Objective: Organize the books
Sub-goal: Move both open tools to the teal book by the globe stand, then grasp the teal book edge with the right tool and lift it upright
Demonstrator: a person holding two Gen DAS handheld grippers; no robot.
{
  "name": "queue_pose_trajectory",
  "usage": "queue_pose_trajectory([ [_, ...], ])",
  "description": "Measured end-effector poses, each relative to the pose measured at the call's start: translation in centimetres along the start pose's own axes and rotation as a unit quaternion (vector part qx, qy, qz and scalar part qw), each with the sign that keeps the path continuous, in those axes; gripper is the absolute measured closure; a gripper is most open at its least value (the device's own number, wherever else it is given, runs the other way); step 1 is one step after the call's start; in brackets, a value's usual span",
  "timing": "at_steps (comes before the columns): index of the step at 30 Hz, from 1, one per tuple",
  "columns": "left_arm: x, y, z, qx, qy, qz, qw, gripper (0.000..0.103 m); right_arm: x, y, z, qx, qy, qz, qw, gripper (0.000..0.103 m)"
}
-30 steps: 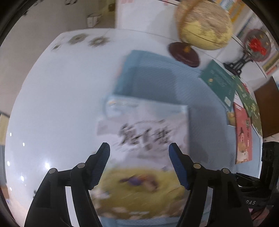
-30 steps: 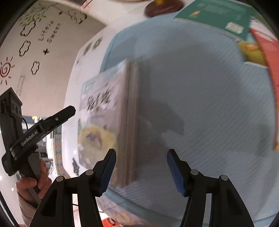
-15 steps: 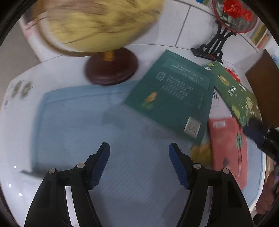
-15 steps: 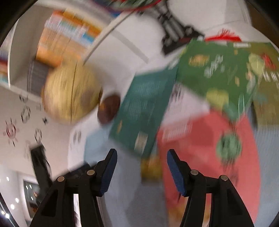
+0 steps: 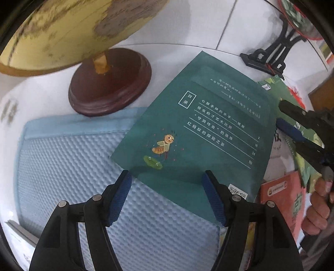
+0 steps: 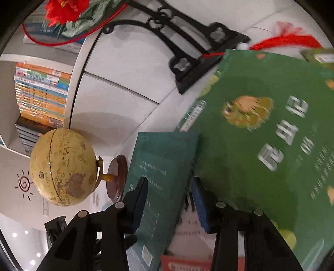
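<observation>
A dark teal book (image 5: 198, 129) lies flat, half on the blue mat (image 5: 73, 166) and half on other books. My left gripper (image 5: 168, 183) hovers open just above the teal book's near edge and holds nothing. At the book's right edge is my right gripper (image 5: 292, 127), held by a hand (image 5: 319, 200). In the right wrist view that right gripper (image 6: 169, 187) has its jaws closing, with the teal book (image 6: 165, 162) between them; the pads do not press on it. A green book (image 6: 261, 146), a white book (image 6: 187, 225) and a red book (image 5: 279, 198) lie overlapped to the right.
A yellow globe (image 6: 62, 166) on a dark round base (image 5: 110, 81) stands just behind the mat. A black ornamental stand (image 6: 187, 52) with a red-flowered fan (image 6: 68, 16) and a red tassel sits behind the green book. A shelf of books (image 6: 39, 93) lines the wall.
Both grippers have swung right, from the stacked books at the mat's left edge to the scattered books beside the globe. The right jaws have narrowed; the left ones stand as before.
</observation>
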State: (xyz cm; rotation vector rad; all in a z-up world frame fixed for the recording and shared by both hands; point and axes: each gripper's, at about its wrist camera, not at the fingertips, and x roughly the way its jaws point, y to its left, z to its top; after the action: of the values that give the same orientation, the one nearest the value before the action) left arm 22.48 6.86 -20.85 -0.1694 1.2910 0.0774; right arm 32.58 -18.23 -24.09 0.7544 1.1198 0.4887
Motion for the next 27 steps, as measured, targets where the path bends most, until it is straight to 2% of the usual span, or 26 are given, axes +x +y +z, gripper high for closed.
queue_pose_trajectory([
  [4, 0.0, 0.8, -0.1, -0.009, 0.009, -0.012, 0.9998, 0.032, 1.4, 0.3, 0.9, -0.01, 0.008, 0.006, 1.0, 0.061],
  [5, 0.0, 0.8, -0.1, -0.009, 0.012, -0.014, 0.9998, 0.032, 1.5, 0.3, 0.9, -0.009, 0.016, 0.021, 1.0, 0.061],
  [6, -0.1, 0.9, -0.2, -0.008, 0.014, -0.013, 0.9998, 0.032, 1.5, 0.2, 0.8, -0.003, 0.026, 0.05, 0.998, 0.062],
  [7, -0.1, 0.9, -0.2, -0.005, 0.016, -0.01, 0.9998, 0.032, 2.1, -0.2, 0.4, 0.023, 0.058, 0.119, 0.991, 0.063],
  [8, -0.1, 0.8, -0.1, -0.003, 0.017, -0.007, 0.9998, 0.03, 2.6, -0.3, 0.1, 0.035, 0.073, 0.133, 0.988, 0.066],
  [9, 0.2, 0.5, 0.2, -0.002, 0.017, -0.006, 0.9998, 0.03, 2.9, 0.1, -0.4, 0.028, 0.075, 0.105, 0.991, 0.071],
  [10, 0.2, 0.6, 0.2, -0.001, 0.016, -0.006, 0.9999, 0.03, 2.9, 0.6, -0.7, 0.004, 0.07, 0.059, 0.996, 0.077],
  [12, 0.1, 0.6, 0.0, 0.002, 0.013, -0.005, 0.9999, 0.029, 2.0, 0.7, -0.8, -0.005, 0.033, 0.028, 0.999, 0.076],
  [14, 0.0, 0.6, -0.1, 0.004, 0.014, -0.004, 0.9999, 0.029, 0.8, 0.3, 0.3, 0.001, -0.019, -0.021, 1.0, 0.07],
  [15, 0.0, 0.6, 0.0, 0.004, 0.014, -0.004, 0.9999, 0.029, 0.6, -0.1, 0.9, 0.006, -0.028, -0.031, 0.999, 0.07],
  [18, 0.3, 0.2, 0.4, 0.01, 0.017, -0.004, 0.9998, 0.028, 1.4, -1.5, 3.0, 0.034, -0.02, -0.017, 0.999, 0.07],
  [23, 0.8, -0.1, 1.1, 0.014, 0.029, -0.007, 0.9994, 0.027, 3.5, -0.9, 4.5, -0.015, -0.015, -0.017, 1.0, 0.07],
  [26, 1.4, -0.4, 1.8, 0.013, 0.028, -0.004, 0.9995, 0.027, 4.1, -0.4, 4.7, -0.013, -0.014, -0.005, 1.0, 0.068],
  [27, 1.6, -0.5, 2.0, 0.014, 0.028, -0.003, 0.9995, 0.027, 3.6, -0.6, 4.6, -0.005, -0.009, 0.01, 1.0, 0.067],
])
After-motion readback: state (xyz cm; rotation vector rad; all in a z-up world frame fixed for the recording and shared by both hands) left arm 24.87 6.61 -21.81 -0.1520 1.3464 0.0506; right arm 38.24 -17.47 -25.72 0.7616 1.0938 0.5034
